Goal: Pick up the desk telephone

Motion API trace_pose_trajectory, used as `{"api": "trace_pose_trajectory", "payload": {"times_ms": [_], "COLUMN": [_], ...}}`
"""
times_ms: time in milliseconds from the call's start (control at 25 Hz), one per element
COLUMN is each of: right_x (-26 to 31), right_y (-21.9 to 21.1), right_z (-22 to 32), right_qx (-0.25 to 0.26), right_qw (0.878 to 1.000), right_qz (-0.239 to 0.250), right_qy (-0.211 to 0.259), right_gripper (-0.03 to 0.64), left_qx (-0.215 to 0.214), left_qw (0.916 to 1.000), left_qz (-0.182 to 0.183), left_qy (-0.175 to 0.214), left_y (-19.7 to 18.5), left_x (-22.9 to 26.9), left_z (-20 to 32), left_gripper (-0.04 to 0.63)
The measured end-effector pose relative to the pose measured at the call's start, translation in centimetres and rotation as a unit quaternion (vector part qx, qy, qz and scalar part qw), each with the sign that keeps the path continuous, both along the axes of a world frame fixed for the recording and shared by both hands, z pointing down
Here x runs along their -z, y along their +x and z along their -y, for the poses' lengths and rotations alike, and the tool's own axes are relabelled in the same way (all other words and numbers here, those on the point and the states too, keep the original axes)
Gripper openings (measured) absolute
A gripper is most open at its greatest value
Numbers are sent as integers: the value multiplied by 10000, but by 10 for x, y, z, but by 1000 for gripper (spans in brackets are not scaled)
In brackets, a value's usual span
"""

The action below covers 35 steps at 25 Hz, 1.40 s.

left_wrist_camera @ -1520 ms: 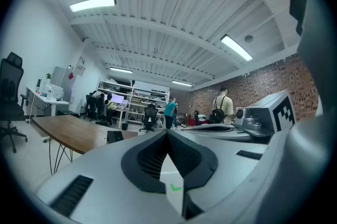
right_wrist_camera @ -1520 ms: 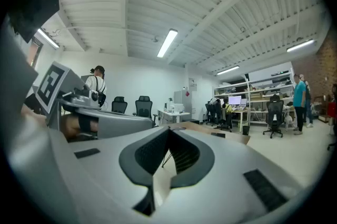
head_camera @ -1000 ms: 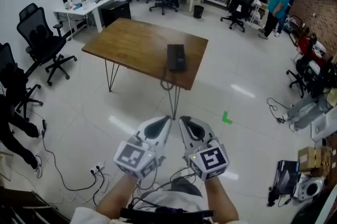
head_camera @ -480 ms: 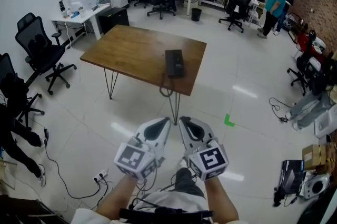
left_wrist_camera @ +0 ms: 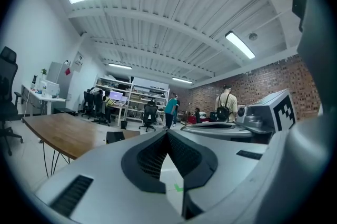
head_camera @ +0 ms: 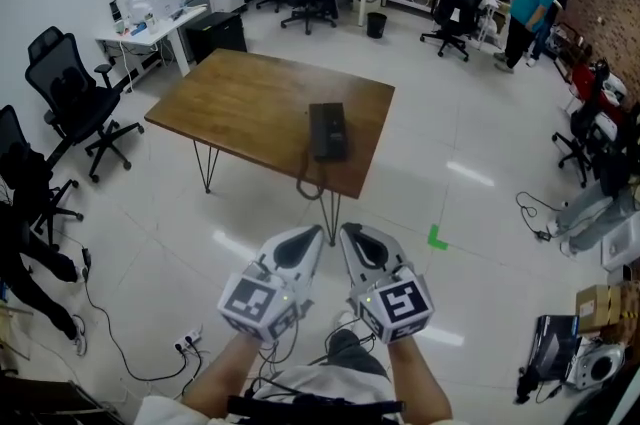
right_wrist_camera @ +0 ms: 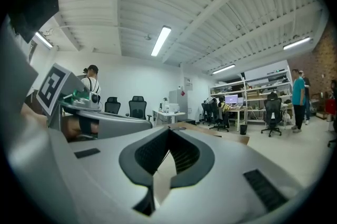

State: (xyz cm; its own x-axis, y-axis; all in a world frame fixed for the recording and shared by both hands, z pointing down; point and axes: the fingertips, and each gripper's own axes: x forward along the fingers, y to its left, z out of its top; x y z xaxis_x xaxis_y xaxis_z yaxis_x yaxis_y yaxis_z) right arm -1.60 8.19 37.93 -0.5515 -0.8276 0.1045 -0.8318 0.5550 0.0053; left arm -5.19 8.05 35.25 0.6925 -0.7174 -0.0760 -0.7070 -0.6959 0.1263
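A black desk telephone lies near the near right corner of a brown wooden table, its cord hanging over the table's front edge. In the left gripper view the telephone shows small on the table. Both grippers are held side by side well short of the table, above the floor. My left gripper is shut with nothing in it. My right gripper is also shut and holds nothing. The jaws of each meet at the tip, left and right.
Black office chairs stand left of the table. A white desk with a printer is at the back left. People stand at the back right by shelves. Cables and a power strip lie on the floor. A green mark is on the tiles.
The table and telephone sit slightly lower and nearer in the head view than a second ago. Both grippers keep the same place in the view and stay shut.
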Motion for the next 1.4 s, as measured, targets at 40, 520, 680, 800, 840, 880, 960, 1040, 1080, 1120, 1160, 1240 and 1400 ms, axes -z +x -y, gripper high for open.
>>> {"api": "trace_pose_trajectory", "payload": {"times_ms": [40,520,680,800,840,880,960,1040,1080,1120,1160,1240,1400], "right_x": [0,-5,-7,-8,-8,-9,-11,-11,-12,-13,-14,-15,-12], "right_y": [0,16,23,30,32,35,40,44,46,48,50,53,59], "right_z": [7,81,101,114,119,122,129,135,138,142,145,150,157], "right_qx": [20,229,341,408,428,444,470,511,525,537,556,636,777], "right_qw": [10000,9996,9992,9989,9988,9987,9986,9984,9983,9982,9980,9975,9965], "right_qz": [2,85,90,95,105,114,128,144,158,174,185,181,182], "right_qy": [-10,-117,-167,-196,-198,-203,-211,-216,-219,-222,-228,-253,-247], "right_gripper": [0,0,0,0,0,0,0,0,0,0,0,0,0], "left_qx": [22,269,375,443,468,493,534,575,599,629,661,703,822], "left_qw": [10000,9994,9990,9986,9984,9982,9977,9975,9974,9972,9970,9967,9957], "left_qz": [-1,78,85,139,166,200,267,282,288,297,307,325,344], "left_qy": [-14,-183,-219,-249,-263,-280,-309,-305,-294,-280,-264,-248,-237], "left_y": [1,17,24,31,33,35,39,43,44,46,47,51,55], "left_x": [-1,-7,-9,-11,-13,-16,-19,-19,-19,-19,-19,-20,-18], "left_z": [7,84,104,118,122,126,133,139,143,146,149,154,162], "left_gripper": [5,5,5,5,5,5,5,5,5,5,5,5,5]}}
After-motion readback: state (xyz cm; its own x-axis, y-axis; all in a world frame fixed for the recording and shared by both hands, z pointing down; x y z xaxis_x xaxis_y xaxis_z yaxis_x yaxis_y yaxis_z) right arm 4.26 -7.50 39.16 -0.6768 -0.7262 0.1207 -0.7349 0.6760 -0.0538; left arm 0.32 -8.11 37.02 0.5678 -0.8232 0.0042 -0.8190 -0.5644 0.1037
